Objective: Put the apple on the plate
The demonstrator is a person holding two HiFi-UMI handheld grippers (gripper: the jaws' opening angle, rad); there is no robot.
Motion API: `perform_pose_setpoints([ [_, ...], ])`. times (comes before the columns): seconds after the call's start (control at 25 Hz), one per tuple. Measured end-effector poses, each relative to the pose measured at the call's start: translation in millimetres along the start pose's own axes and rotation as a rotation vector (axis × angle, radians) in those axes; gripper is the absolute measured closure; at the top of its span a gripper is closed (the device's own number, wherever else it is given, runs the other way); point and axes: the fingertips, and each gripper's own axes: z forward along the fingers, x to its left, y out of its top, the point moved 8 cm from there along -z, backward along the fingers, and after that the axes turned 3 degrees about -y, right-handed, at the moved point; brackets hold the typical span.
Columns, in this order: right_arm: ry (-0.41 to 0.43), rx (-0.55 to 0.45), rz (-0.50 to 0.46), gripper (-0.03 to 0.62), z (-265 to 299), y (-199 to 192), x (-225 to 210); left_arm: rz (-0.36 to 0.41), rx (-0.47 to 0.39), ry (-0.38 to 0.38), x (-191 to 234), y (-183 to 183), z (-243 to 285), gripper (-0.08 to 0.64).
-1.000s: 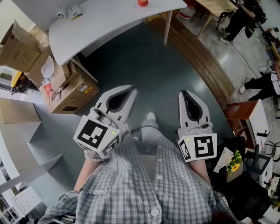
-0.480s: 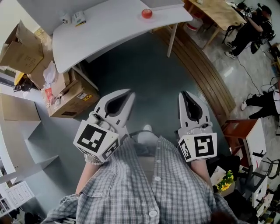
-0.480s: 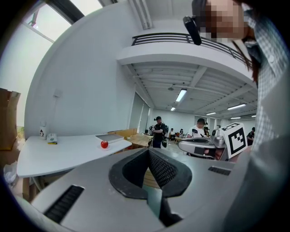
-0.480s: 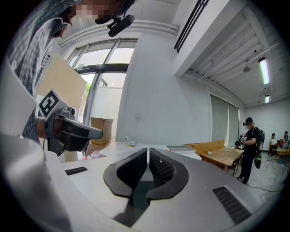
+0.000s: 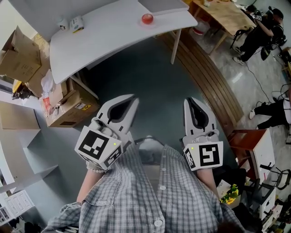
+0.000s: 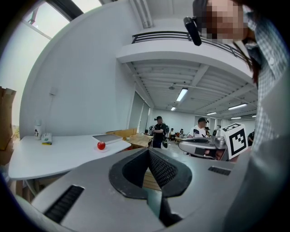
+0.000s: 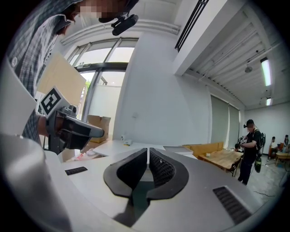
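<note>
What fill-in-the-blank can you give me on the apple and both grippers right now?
The apple on the table is ____ in colour.
The left gripper has its jaws ____.
The right gripper, also shut, holds ____.
Missing words: red; shut; nothing.

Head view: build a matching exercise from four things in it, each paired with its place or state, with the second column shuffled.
Things:
1. apple
2. cardboard box
3. left gripper
4. person in black

Places or states:
A. shut, with nothing in it
B. on the floor beside the white table
C. near the wooden table
D. on the white table

Pairs: 1-D, 2-B, 3-A, 4-C
</note>
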Motion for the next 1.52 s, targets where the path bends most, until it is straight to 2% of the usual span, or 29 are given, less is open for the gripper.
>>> perform_pose_setpoints([
  [0.28, -0.011, 0.030, 0.036, 0.561, 12.5, -12.3, -18.2, -0.004, 0.033, -0.001, 5.5, -0.1, 20.5, 0.551],
  [0.68, 0.002, 0.042, 0.029, 0.561, 37.7, -15.5, -15.4, -0.024, 0.047, 0.015, 28.1, -3.1, 27.7, 0.551],
  [0.88, -0.032, 0.055, 0.027, 0.561, 57.2, -17.8, -15.2, -0.027, 0.047, -0.014, 53.5, -0.4, 43.3, 0.551],
  [1.52, -0.130, 0.062, 0.022, 0.561, 159.3, -2.3, -31.1, 0.012, 0.035, -0.115, 155.1, 42.3, 113.6, 0.551],
])
